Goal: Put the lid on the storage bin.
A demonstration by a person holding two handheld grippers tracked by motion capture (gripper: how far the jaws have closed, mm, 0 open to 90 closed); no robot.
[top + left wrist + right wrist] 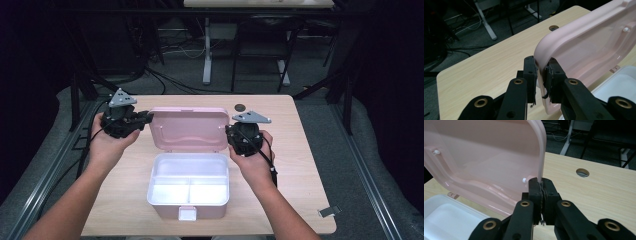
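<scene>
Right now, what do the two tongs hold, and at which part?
Both hold the pink lid of the open box: right tongs are shut on its side edge; left tongs straddle the opposite edge.

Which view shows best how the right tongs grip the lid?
The right gripper view: the right tongs sit shut on the lid edge, close up. The high view shows the whole lid from afar; the left gripper view shows its other edge.

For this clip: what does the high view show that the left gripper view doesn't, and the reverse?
High view alone: the white box with its three compartments, its front latch, both hands, and the right gripper clamped on the lid's right edge. Left gripper view alone: the left gripper up close, its jaws straddling the lid's rounded edge. Both: the raised pink lid, the wooden table and its round hole.
</scene>
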